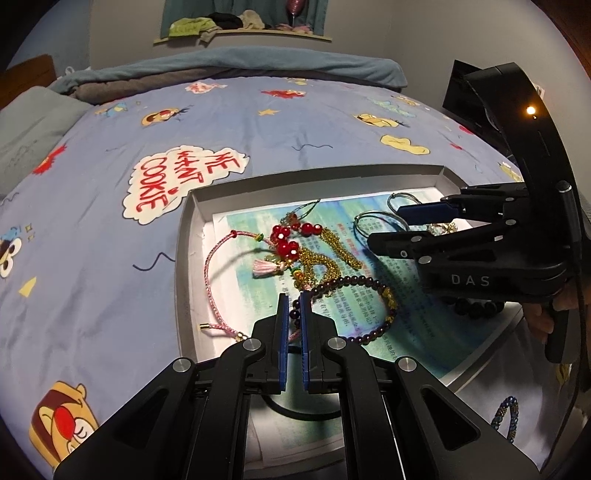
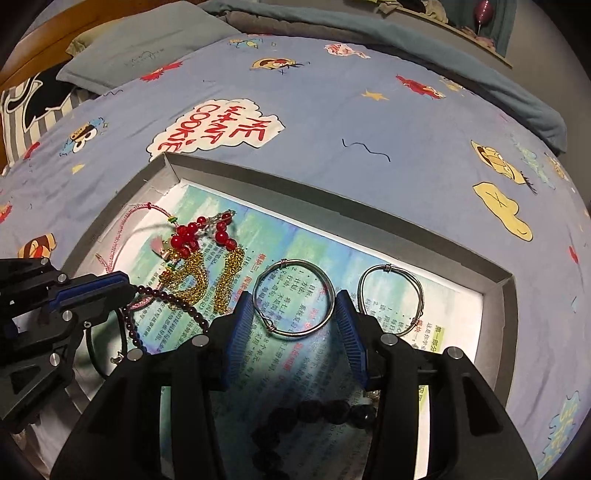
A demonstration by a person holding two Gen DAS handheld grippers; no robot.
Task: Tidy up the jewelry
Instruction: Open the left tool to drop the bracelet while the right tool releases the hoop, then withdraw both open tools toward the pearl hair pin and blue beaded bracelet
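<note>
On the bed [image 1: 258, 122], over a blue cartoon-print sheet, sits a shallow grey cardboard tray [image 2: 332, 192] lined with one printed paper sheet [image 2: 317, 243]. Behind the tray: a folded blue blanket [image 1: 229, 64], then a wall shelf [image 1: 243, 33] with crumpled cloths.

Count inside the tray:
- two silver wire bangles [image 2: 293, 299], side by side near the far wall;
- one dark purple bead bracelet [image 1: 354, 295];
- one pink braided cord bracelet [image 1: 216, 280];
- one tangle of red beads and gold chain tassels [image 1: 314, 251];
- one black bead bracelet [image 2: 314, 410], blurred.

Left hand-held gripper [image 1: 294, 306]: clenched on the purple bead bracelet.
Right hand-held gripper [image 2: 293, 317]: released, jaws straddling one bangle, pads not pressing it.
</note>
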